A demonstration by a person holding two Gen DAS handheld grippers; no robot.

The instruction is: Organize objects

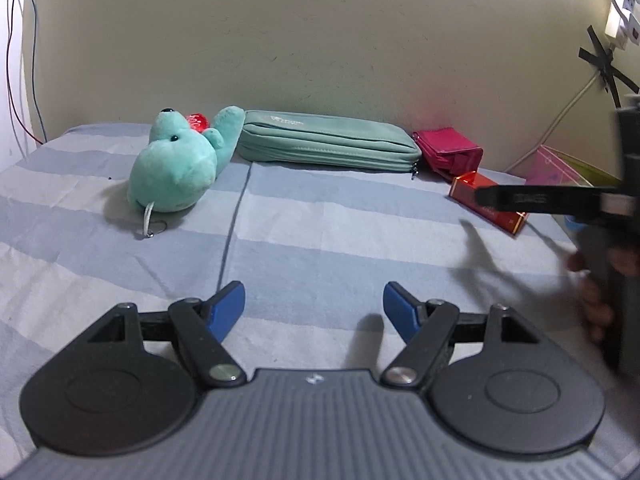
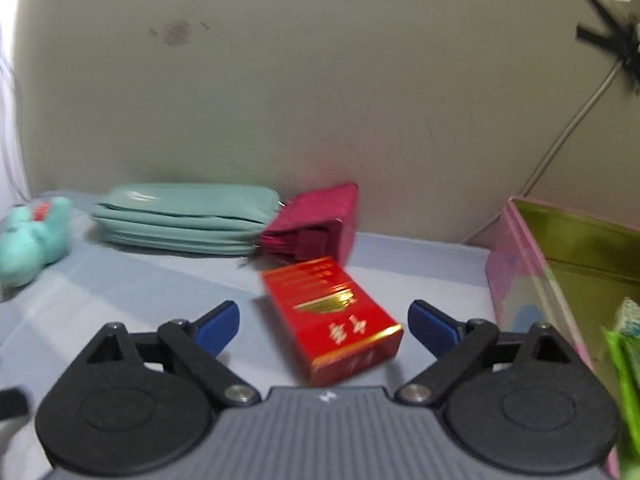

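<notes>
Lining up on the red box, we are holding the right gripper low over the striped bedsheet with its fingers spread wide, one blue pad on each side of the box and neither touching it yet. Our judgement is that this box is meant for the pink-sided container standing just to the right, which already has some green packets in it. The box is lying flat and turned at an angle to our fingers, so we are wanting to twist the wrist until the pads are facing its long sides squarely, then close gently, since thin card is likely to crush. The pink wallet is sitting just behind the box, beside the green pouch, so we are taking care not to push forward into it. Our left gripper is waiting with fingers wide and nothing between them, well short of the teal plush toy further back on the left
</notes>
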